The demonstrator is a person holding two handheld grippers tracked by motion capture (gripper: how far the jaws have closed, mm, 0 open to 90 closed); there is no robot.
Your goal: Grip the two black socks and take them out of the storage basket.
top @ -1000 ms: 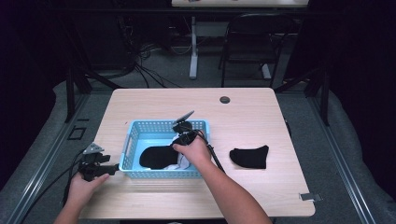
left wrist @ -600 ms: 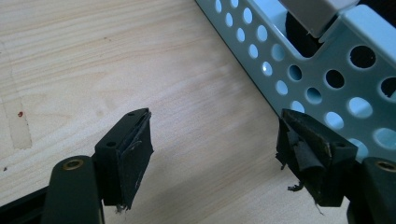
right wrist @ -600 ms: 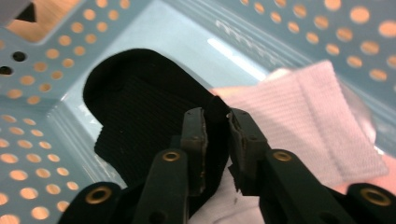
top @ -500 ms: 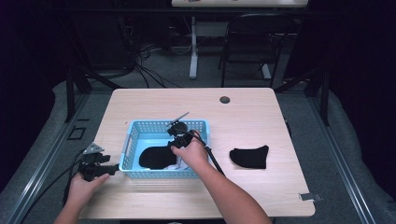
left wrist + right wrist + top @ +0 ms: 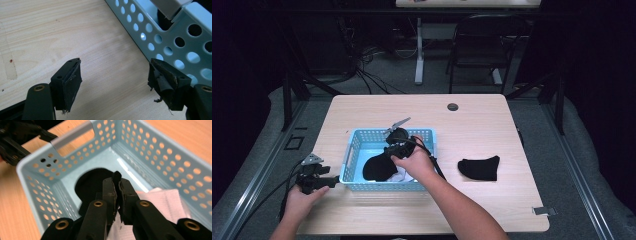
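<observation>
Two grippers: right gripper (image 5: 117,182) fingers pinch, seemingly, a black sock (image 5: 379,167) (inside the blue basket (image 5: 354,147)); left gripper (image 5: 116,75) gapes.

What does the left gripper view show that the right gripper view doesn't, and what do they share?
The left gripper view alone gives the left gripper with jaws wide apart over the bare wooden table, outside the basket wall. The right gripper view alone gives the right gripper shut on a black sock inside the basket, beside a white cloth. Both show the blue perforated basket.
</observation>
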